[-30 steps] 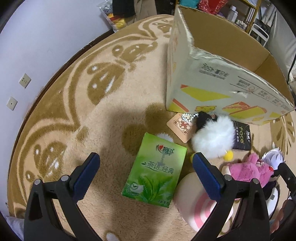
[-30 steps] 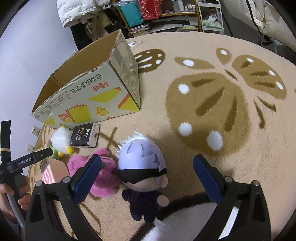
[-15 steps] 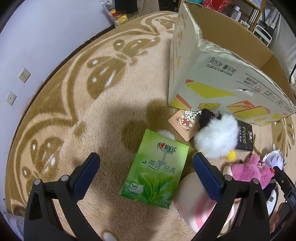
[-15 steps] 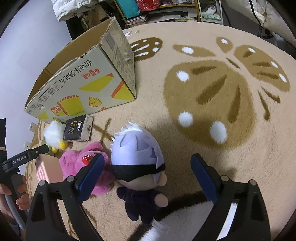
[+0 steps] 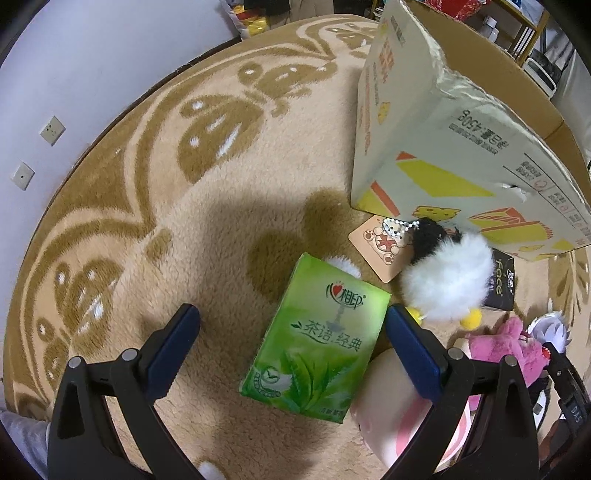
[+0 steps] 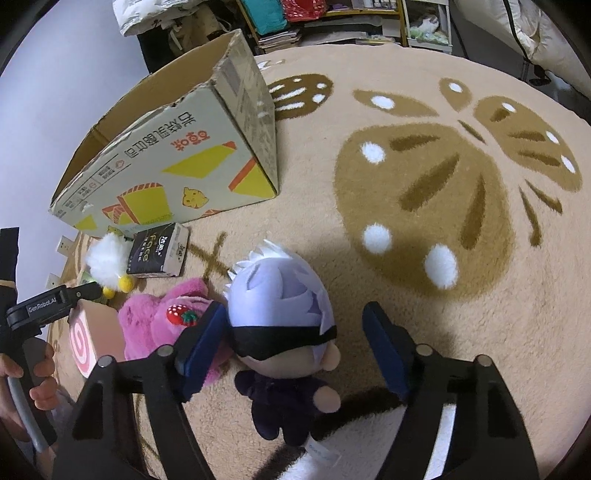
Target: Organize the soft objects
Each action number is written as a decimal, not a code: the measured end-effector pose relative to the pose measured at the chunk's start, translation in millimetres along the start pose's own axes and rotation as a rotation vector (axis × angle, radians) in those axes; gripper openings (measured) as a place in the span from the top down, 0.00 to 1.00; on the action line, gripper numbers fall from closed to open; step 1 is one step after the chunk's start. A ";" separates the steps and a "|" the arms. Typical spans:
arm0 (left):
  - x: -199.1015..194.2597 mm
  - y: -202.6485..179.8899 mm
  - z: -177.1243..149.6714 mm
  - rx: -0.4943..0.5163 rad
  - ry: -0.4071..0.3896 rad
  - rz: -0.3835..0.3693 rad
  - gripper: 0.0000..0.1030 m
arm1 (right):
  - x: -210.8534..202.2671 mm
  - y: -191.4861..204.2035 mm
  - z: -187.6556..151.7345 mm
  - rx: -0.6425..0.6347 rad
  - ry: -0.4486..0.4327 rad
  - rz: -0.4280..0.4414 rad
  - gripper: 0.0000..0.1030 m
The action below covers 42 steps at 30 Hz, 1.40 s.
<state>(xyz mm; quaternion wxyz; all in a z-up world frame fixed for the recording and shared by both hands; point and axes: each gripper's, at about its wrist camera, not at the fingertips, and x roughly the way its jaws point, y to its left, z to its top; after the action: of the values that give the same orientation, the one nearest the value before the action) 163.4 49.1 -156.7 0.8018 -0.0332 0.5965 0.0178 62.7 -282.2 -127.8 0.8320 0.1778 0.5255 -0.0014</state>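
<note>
My left gripper (image 5: pixel 291 332) is open over a green tissue pack (image 5: pixel 317 339) lying on the rug, its jaws on either side of it, apart from it. My right gripper (image 6: pixel 295 339) is open around the head of a white-haired blindfolded doll (image 6: pixel 284 317); the left pad sits close to the head. A pink plush (image 6: pixel 162 321) lies left of the doll, also in the left wrist view (image 5: pixel 513 347). A white fluffy plush (image 5: pixel 447 284) and a pink-and-white swirl cushion (image 5: pixel 391 406) lie nearby. An open cardboard box (image 5: pixel 443 147) stands behind; it also shows in the right wrist view (image 6: pixel 177 155).
A black tissue pack (image 6: pixel 159 251) lies in front of the box. A small bear card (image 5: pixel 380 247) lies by the box corner. The rug (image 6: pixel 424 184) stretches right. Shelves and clutter (image 6: pixel 332 18) stand at the back. A wall (image 5: pixel 55 92) borders the rug's left.
Both grippers have lowered and moved forward. The right one now has the doll's head between its jaws; the left one has come nearer the green pack.
</note>
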 end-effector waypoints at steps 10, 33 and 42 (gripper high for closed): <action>-4.0 -7.1 -2.6 0.023 -0.013 -0.027 0.37 | 1.8 5.1 0.2 -0.029 -0.005 0.023 0.41; -37.5 2.4 -5.0 -0.023 -0.122 0.003 0.48 | -14.0 15.2 0.8 -0.063 -0.091 0.020 0.45; -62.2 -0.5 -6.6 -0.009 -0.197 0.020 0.49 | -16.6 15.2 3.4 -0.059 -0.110 0.033 0.45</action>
<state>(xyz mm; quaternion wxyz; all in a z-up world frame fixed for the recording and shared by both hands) 139.2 48.9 -99.0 0.8561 -0.0290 0.5150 0.0314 61.1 -272.0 -107.5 0.8644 0.1615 0.4758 0.0183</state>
